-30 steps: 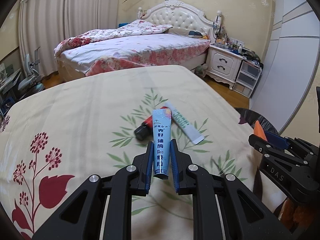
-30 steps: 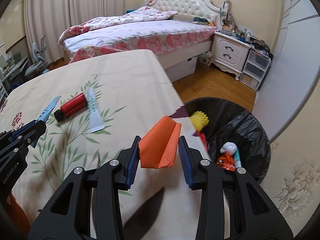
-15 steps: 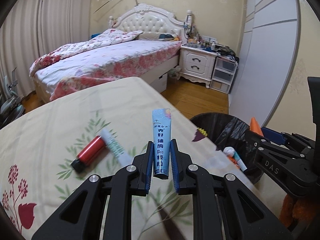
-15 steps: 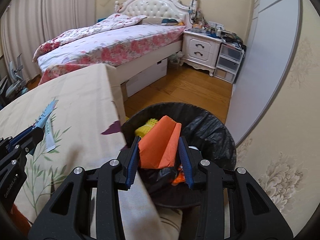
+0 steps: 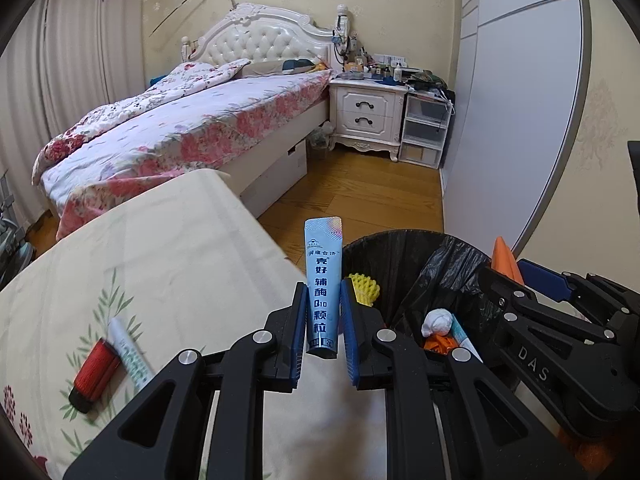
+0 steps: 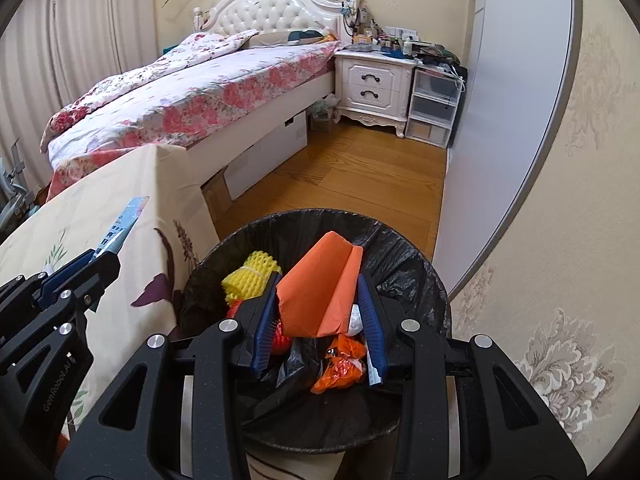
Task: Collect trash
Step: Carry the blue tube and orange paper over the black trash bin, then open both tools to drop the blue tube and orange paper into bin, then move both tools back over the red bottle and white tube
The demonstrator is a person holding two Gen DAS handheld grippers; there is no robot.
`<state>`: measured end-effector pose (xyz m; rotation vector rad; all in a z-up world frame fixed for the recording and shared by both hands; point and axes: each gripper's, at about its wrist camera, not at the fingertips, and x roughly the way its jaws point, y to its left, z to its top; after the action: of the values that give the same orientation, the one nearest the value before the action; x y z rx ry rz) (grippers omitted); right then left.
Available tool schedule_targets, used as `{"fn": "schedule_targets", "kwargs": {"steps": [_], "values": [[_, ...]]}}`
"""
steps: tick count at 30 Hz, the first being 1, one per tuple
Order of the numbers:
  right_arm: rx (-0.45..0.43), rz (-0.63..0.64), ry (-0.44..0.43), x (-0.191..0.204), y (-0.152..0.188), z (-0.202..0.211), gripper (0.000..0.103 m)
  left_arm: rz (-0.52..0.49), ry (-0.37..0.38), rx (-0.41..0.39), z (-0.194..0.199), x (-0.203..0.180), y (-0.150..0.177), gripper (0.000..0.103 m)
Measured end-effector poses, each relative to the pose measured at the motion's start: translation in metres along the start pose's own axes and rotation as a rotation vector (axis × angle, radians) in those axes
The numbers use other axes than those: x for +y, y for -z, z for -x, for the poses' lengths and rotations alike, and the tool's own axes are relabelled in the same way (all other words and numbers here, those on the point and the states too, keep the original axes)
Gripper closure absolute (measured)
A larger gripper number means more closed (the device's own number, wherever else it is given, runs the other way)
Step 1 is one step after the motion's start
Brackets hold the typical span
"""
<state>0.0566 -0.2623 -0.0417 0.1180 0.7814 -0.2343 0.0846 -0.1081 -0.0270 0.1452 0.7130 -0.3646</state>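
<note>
My left gripper [image 5: 323, 330] is shut on a light blue sachet [image 5: 323, 276] with Chinese print, held upright over the table's right edge, beside the black-lined trash bin [image 5: 404, 240]. My right gripper [image 6: 320, 312] is shut on a folded orange paper [image 6: 320, 292] and holds it over the bin's opening [image 6: 400, 248]. The bin holds yellow foam net [image 6: 250, 272], orange wrappers [image 6: 340, 364] and a white wad [image 5: 437, 318]. A red tube [image 5: 96, 372] and a white-green tube [image 5: 128, 352] lie on the table at left.
The table wears a cream floral cloth [image 5: 160, 264]. Beyond it stand a bed with floral bedding [image 5: 180, 128], a white nightstand [image 5: 368, 116], plastic drawers [image 5: 424, 132] and wooden floor [image 5: 360, 200]. A wall [image 6: 560, 200] runs close on the right.
Both grippers have swung right, away from the table middle toward the bin. The orange paper now hangs over the bin's opening; the sachet is at the table edge.
</note>
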Motion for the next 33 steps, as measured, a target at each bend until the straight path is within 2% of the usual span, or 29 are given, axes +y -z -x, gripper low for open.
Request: {"fn": "schedule_targets", "kwargs": {"steps": [22, 24, 25, 26, 27, 33], "values": [[0.018, -0.072, 0.043, -0.031, -0.009, -0.038, 0.065, -0.05, -0.004, 0.079, -0.057, -0.026, -0.024, 0.085], [0.016, -0.075, 0.043, -0.031, -0.009, -0.039, 0.064, -0.05, -0.003, 0.082, -0.058, -0.026, -0.025, 0.082], [0.015, -0.077, 0.046, -0.031, -0.009, -0.039, 0.063, -0.051, -0.005, 0.085, -0.059, -0.027, -0.025, 0.076], [0.014, -0.079, 0.049, -0.032, -0.009, -0.039, 0.061, -0.049, -0.008, 0.087, -0.06, -0.027, -0.025, 0.067], [0.011, -0.083, 0.053, -0.033, -0.008, -0.039, 0.054, -0.048, -0.01, 0.087, -0.06, -0.026, -0.025, 0.063], [0.007, -0.092, 0.067, -0.037, -0.008, -0.037, 0.051, -0.043, -0.012, 0.087, -0.059, -0.025, -0.025, 0.054]]}}
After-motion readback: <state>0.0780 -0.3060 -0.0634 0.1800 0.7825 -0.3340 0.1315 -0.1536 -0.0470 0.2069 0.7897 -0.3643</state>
